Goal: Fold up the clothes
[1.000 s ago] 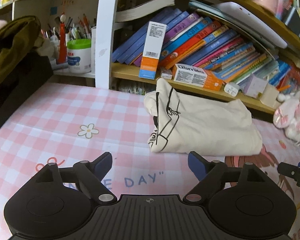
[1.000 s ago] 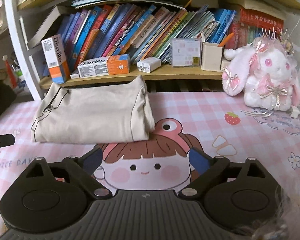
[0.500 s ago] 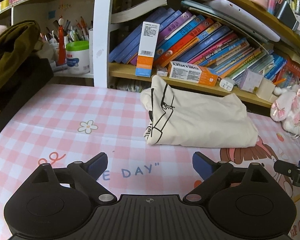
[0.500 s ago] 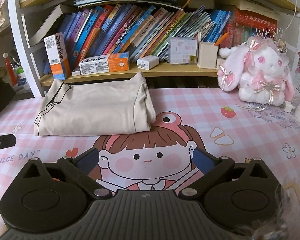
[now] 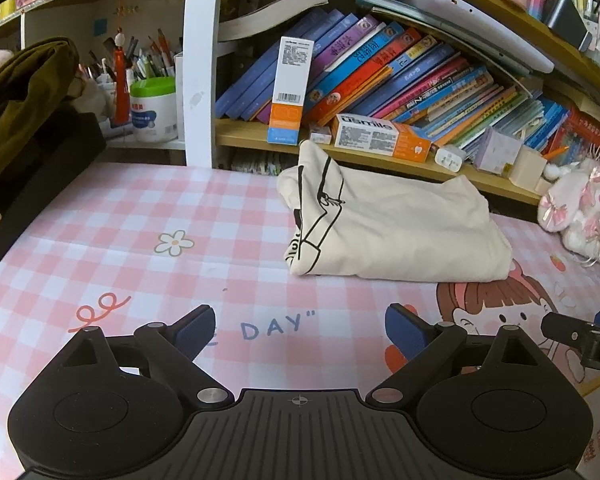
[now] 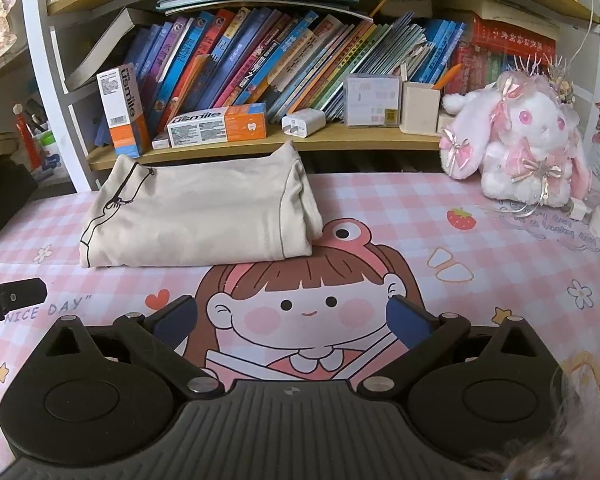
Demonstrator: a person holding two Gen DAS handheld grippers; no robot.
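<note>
Nearest in the left wrist view, the left gripper [image 5: 300, 330] hangs above the tabletop [image 5: 112, 248] with its blue pads spread wide and nothing between them — only the pink checked mat and its printed letters show in the gap. At the right edge of that view the tip of the right gripper [image 5: 580, 340] pokes in, just beside the left one.

The right gripper [image 6: 292, 320] is likewise spread as wide as it goes, empty, and poised over the cartoon girl's face printed on the mat.

Ahead of both grippers, and apart from them, lies the folded shirt [image 6: 196, 216] — a cream bundle with a black line drawing along its left end, flat on the tabletop. From the left gripper it sits ahead and slightly right [image 5: 392, 228]; from the right gripper, ahead and to the left.

Farther right of the right gripper, a white and pink plush rabbit [image 6: 516, 140] sits at the back of the tabletop.

Behind the shirt runs a wooden shelf [image 6: 340, 140] with leaning books [image 6: 260, 64], two toothpaste boxes, a white charger and a small pen cup.
</note>
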